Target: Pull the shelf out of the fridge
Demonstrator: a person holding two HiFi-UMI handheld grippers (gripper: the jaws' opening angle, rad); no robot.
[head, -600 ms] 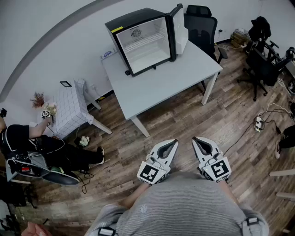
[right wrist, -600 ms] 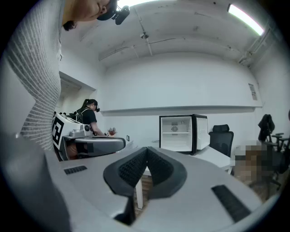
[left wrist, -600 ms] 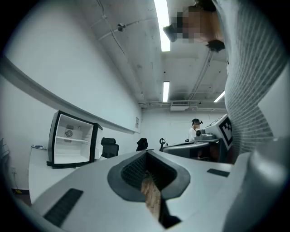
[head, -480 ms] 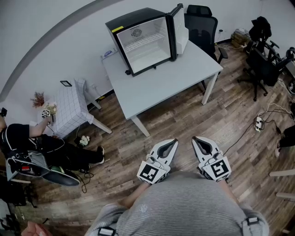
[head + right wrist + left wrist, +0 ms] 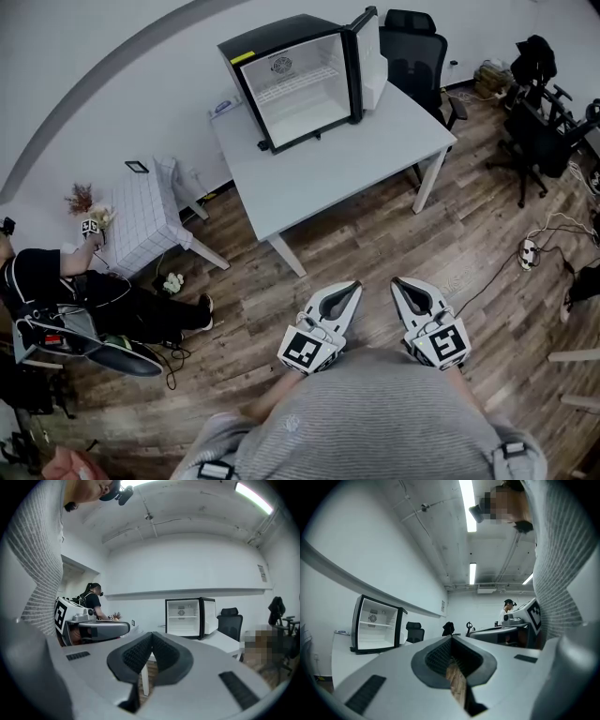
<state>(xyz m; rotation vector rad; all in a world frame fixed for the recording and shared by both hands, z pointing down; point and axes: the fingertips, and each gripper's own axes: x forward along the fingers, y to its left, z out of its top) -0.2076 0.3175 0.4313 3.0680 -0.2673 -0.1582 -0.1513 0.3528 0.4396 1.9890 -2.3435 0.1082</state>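
A small black fridge [image 5: 295,80] stands on the far end of a white table [image 5: 356,173], its door [image 5: 367,56] swung open to the right. A white wire shelf [image 5: 298,84] sits inside, across the upper part. The fridge [image 5: 375,623] shows small at the left of the left gripper view, and the fridge [image 5: 187,617] right of centre in the right gripper view. My left gripper [image 5: 353,288] and right gripper [image 5: 398,284] are held close to my body over the floor, far short of the table. Both are shut with nothing between the jaws.
A black office chair [image 5: 417,56] stands behind the table's right end, more chairs [image 5: 539,141] at the far right. A person [image 5: 84,300] sits at the left beside a small white-covered table [image 5: 141,220]. Cables and a power strip [image 5: 527,248] lie on the wooden floor.
The head view has shifted slightly, so the fridge and table sit a little to the right. Both grippers stay where they were.
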